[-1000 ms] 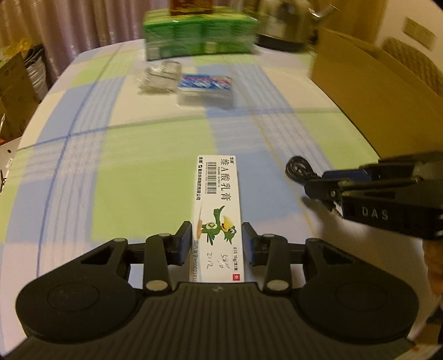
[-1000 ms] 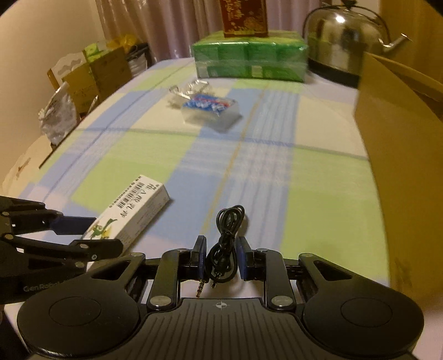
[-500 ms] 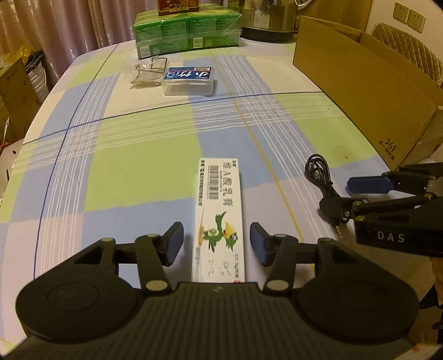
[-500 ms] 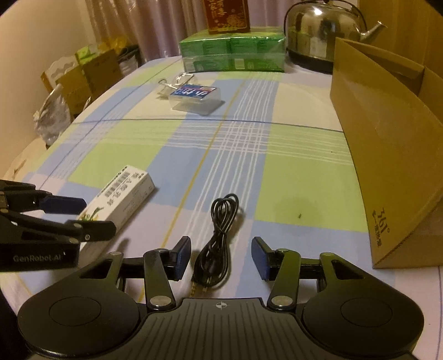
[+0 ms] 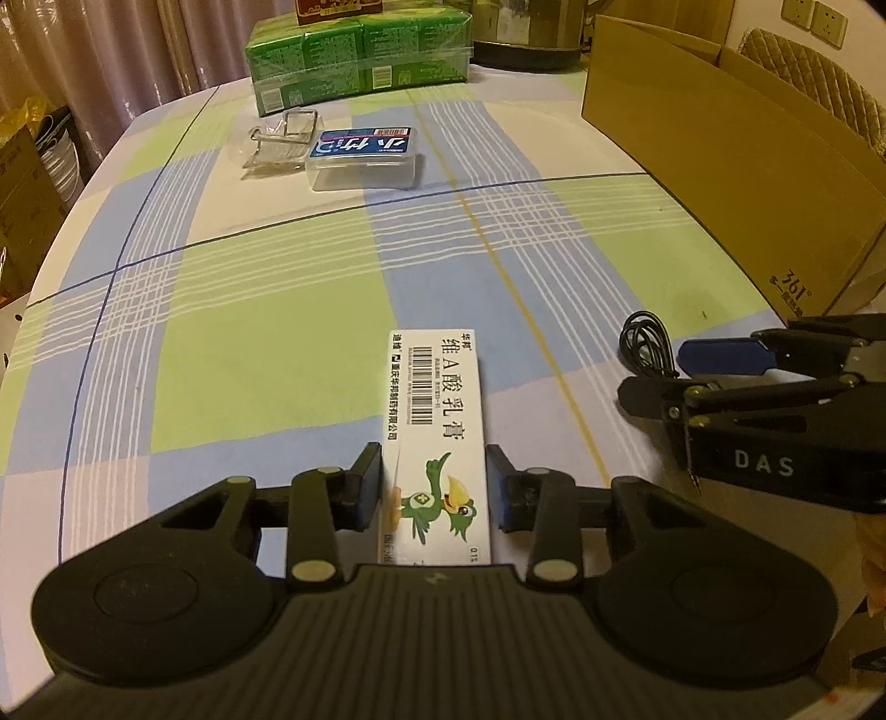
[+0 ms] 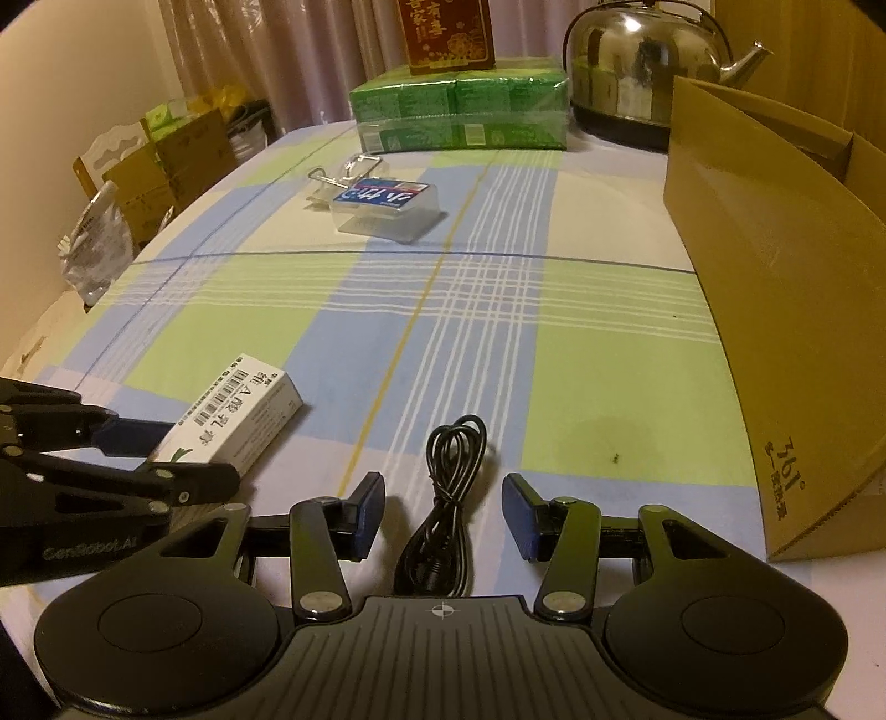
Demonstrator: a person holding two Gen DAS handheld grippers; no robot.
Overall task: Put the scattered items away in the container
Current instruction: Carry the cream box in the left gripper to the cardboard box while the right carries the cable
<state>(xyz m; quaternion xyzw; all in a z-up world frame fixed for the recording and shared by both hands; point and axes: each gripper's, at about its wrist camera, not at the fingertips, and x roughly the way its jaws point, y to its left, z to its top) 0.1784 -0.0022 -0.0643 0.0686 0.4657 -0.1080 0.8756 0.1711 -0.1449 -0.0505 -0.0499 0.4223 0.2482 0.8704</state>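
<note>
Checked in pale green, blue and white, the cloth on the worktop (image 5: pixel 266 310) carries all the scattered things, with the ointment carton (image 5: pixel 437 421) lying flat near its front edge. Taking that carton as the mark: the left gripper (image 5: pixel 434 487) straddles its near end and its jaws are closing, the blue pads (image 5: pixel 372 487) drawn in to the carton's long sides; a thin gap seems to remain at the left pad, and whether the right one presses I cannot tell. To the carton's right lies the coiled black audio cable (image 6: pixel 448 498), and the right gripper (image 6: pixel 443 515) stands over it part-open, the cable between its pads and clear of both, so it grips nothing. Farther right of the carton, at the worktop's edge, stands the open cardboard box (image 5: pixel 736 160), the container. Well beyond the carton, toward the far end, sit a clear plastic case with a blue label (image 5: pixel 362 158) and, touching its left side, a bundle of metal binder clips (image 5: pixel 282 138). Behind those are a shrink-wrapped green pack (image 6: pixel 459 111) with a red box (image 6: pixel 446 33) on top and a steel kettle (image 6: pixel 648 61) beside it.
</note>
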